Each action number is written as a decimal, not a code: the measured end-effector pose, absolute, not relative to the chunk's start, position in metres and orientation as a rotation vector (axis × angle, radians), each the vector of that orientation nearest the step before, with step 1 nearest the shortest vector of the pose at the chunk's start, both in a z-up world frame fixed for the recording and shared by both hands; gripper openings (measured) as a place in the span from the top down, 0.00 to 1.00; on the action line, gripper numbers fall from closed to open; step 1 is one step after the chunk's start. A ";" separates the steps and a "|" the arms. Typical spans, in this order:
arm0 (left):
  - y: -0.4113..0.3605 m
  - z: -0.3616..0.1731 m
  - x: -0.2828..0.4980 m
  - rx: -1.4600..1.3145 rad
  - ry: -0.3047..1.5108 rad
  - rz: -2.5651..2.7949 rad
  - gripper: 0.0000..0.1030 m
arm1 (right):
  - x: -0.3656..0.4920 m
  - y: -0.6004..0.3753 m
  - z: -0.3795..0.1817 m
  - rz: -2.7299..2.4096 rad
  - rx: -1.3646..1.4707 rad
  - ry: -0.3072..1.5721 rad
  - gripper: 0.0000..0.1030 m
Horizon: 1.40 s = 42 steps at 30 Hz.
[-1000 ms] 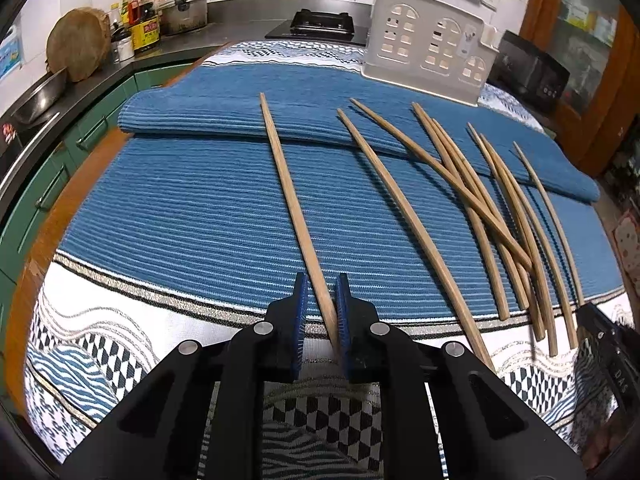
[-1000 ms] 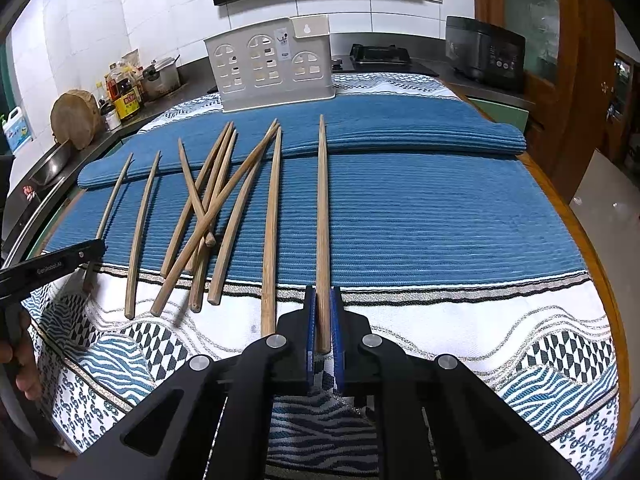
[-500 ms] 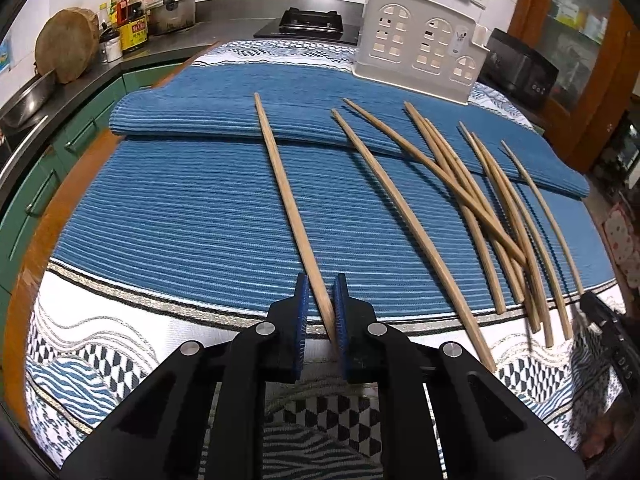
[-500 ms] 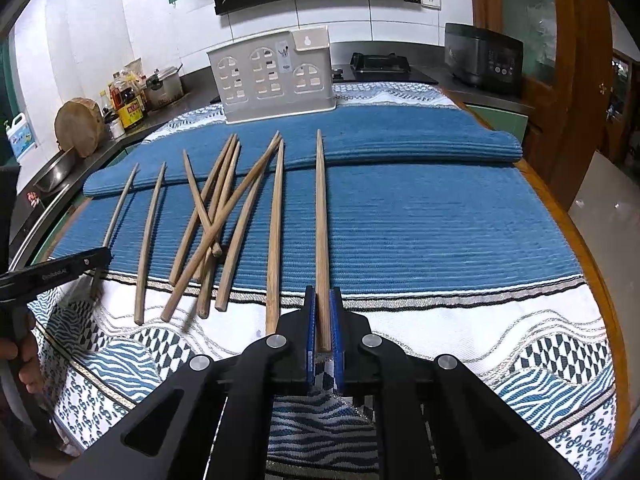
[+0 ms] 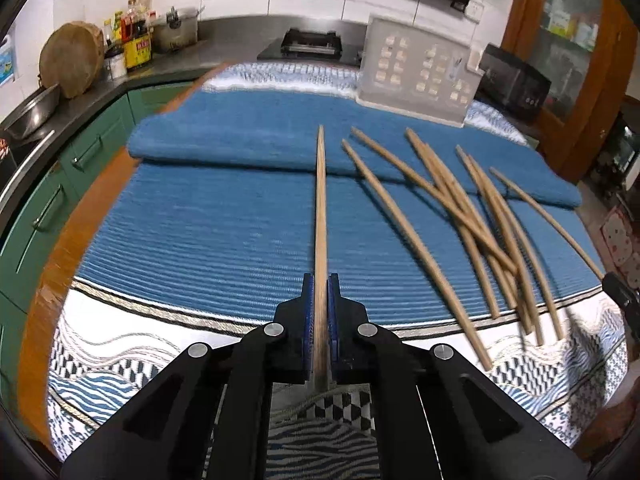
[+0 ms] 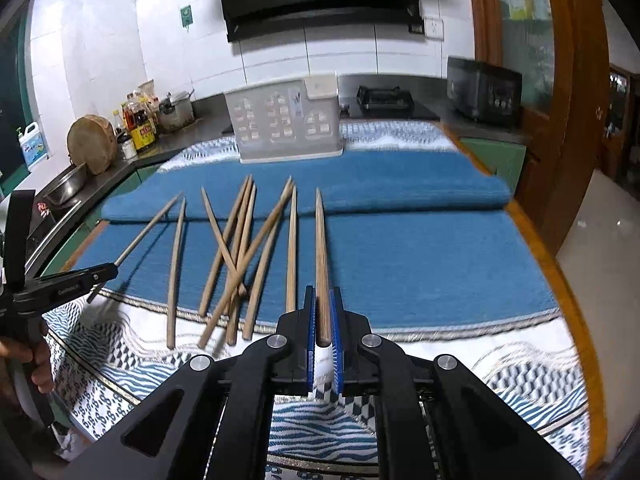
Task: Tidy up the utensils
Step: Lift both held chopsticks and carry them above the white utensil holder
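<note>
Several long wooden chopsticks lie on the blue mat. My left gripper is shut on the near end of one chopstick, which points straight ahead, raised off the mat. The loose pile of chopsticks lies to its right. My right gripper is shut on another chopstick, also lifted and pointing ahead. The remaining chopsticks lie crossed to its left. In the right wrist view the left gripper shows at the left edge with its chopstick.
A white plastic utensil rack stands at the far end of the mat. Patterned cloth covers the table's near part. A counter with bottles, a pot and a wooden block runs along the left. A person's hand holds the left gripper.
The left jaws closed onto their chopstick, which now points straight ahead instead of slanting left. Both grippers rose, lifting their chopsticks off the mat.
</note>
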<state>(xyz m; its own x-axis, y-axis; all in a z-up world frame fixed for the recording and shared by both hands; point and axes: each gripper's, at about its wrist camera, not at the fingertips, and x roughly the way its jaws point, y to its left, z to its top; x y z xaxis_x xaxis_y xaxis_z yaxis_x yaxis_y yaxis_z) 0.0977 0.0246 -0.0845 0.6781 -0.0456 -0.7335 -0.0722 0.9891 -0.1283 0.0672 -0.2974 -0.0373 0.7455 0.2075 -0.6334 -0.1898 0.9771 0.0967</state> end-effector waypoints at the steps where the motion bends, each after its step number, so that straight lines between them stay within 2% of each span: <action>1: 0.025 -0.080 0.095 -0.150 0.811 0.009 0.95 | 0.067 -0.298 -0.032 0.221 0.027 0.686 0.93; 13: 0.028 -0.034 0.091 -0.128 0.664 -0.054 0.95 | 0.091 -0.296 0.033 0.307 0.011 0.592 0.94; 32: 0.044 0.042 0.156 -0.113 0.608 -0.175 0.95 | 0.194 -0.288 0.151 0.436 -0.074 0.580 0.94; 42: 0.027 0.094 0.196 -0.079 0.552 -0.225 0.95 | 0.249 -0.292 0.204 0.374 -0.074 0.537 0.94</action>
<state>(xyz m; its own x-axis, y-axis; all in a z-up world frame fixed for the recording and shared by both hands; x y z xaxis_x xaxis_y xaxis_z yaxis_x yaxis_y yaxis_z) 0.1956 0.0267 0.0936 0.8274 -0.2328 -0.5111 0.1905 0.9724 -0.1346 0.2491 -0.2921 0.2038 0.7934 0.3286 -0.5124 -0.3670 0.9298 0.0279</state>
